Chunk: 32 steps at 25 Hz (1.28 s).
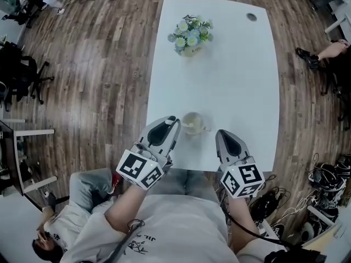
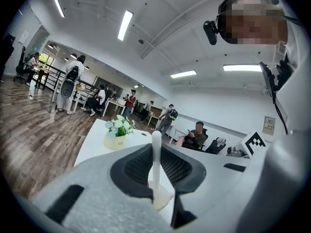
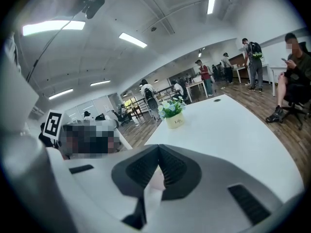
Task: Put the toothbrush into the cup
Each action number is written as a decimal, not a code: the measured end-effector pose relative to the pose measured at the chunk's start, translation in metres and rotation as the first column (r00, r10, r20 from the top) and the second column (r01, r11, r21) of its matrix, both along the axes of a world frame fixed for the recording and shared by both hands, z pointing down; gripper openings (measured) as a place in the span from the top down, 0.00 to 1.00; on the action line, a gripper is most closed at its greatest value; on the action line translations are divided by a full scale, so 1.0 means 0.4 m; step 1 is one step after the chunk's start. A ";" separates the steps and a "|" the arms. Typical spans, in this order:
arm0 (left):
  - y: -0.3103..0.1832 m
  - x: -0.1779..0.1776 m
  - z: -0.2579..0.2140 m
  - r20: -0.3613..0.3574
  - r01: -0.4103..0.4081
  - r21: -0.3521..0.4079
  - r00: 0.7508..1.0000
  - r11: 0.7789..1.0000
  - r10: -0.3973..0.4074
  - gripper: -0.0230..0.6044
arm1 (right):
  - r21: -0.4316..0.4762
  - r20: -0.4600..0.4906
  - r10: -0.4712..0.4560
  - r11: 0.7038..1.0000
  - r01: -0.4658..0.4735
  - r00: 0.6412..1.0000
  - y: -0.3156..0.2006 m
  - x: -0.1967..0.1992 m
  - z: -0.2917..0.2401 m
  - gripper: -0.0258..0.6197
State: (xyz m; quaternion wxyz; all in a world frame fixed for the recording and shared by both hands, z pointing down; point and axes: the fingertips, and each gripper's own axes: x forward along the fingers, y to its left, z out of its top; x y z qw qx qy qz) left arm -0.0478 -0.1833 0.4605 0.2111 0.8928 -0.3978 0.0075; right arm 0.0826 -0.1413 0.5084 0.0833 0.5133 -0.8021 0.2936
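One toothbrush (image 2: pixel 156 154): plain white, slim rounded handle, standing upright. It is pinched between the two dark ribbed pads of the left claw (image 1: pixel 173 120), which is closed on it. Its upper end rises clear of the pads; whether its lower end enters the cup cannot be told.

One cup (image 1: pixel 193 123): cream, round, on the worktop near the near edge, between the two claws. The left claw's tip is just beside its rim.

One right claw (image 1: pixel 220 133): closed, pads meeting at the tip, nothing gripped, to the right of the cup and apart from it.

One worktop (image 1: pixel 236 81): white, rectangular, smooth, with a round grey cable hole (image 1: pixel 252 17) at the far right corner.

One flower pot (image 1: pixel 190 35): pale pot holding blue and white blooms with green leaves, at the far end, well apart from the cup.

Room: wood-plank floor (image 1: pixel 98 64); black office chair (image 1: pixel 22 73) at left; cables (image 1: pixel 323 179) at near right; long ceiling lights (image 2: pixel 125 25); several people standing (image 2: pixel 73 81) and seated at desks beyond.
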 end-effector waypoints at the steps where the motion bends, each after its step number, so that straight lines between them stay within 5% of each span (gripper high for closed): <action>1: -0.002 0.002 0.010 0.005 -0.002 -0.003 1.000 1.000 0.002 0.87 | -0.006 0.002 -0.002 1.000 0.002 1.000 0.003 -0.004 0.005 0.93; 32: -0.033 0.071 0.175 0.020 -0.048 -0.067 0.999 0.997 0.049 0.87 | -0.106 0.032 -0.001 0.994 0.005 0.999 0.017 -0.010 0.114 0.93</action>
